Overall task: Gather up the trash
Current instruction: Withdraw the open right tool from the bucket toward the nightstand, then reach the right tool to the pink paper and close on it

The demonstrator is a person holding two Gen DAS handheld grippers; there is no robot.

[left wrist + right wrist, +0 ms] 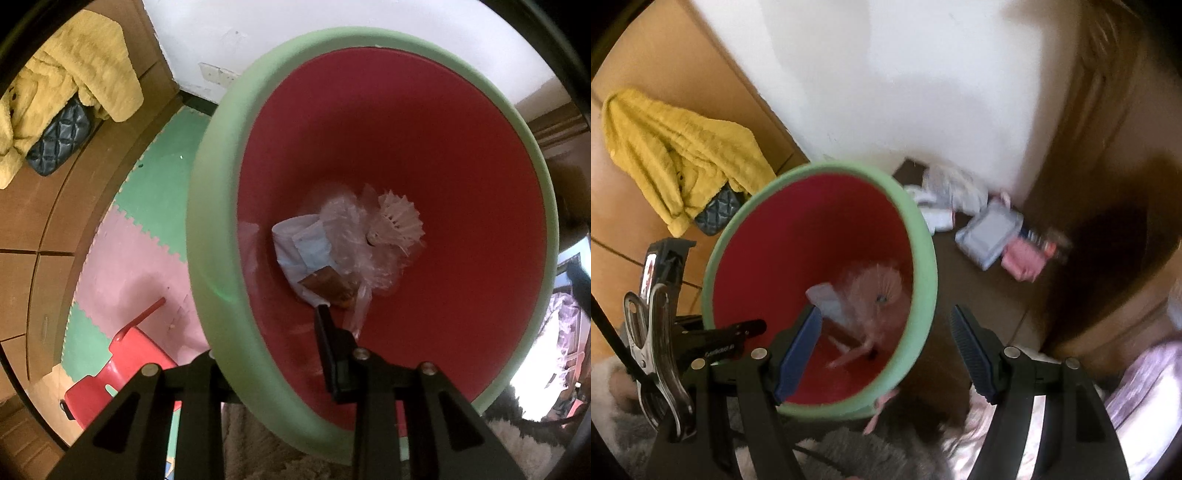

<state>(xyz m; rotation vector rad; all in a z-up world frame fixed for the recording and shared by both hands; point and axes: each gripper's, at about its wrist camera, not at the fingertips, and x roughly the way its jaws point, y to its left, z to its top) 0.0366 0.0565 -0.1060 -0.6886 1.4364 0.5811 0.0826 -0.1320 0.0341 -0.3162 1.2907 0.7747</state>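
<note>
A bin with a green rim [207, 206] and red inside fills the left wrist view. Trash lies at its bottom: a white shuttlecock [400, 221], clear plastic wrap [347, 236], white and blue paper [303, 247] and a brown piece [328, 286]. My left gripper [269, 343] is shut on the bin's rim, one finger [332, 354] inside, the other outside. In the right wrist view the same bin [916, 229] is tilted toward me. My right gripper [886, 339] is open and empty over its near rim, the left finger [798, 347] inside the bin.
A yellow garment [70, 85] and a dark quilted bag [59, 144] lie on a brown wooden surface. A red plastic item [122, 365] lies on green and pink foam mats. Packets and papers [993, 236] lie on the dark floor by the white wall.
</note>
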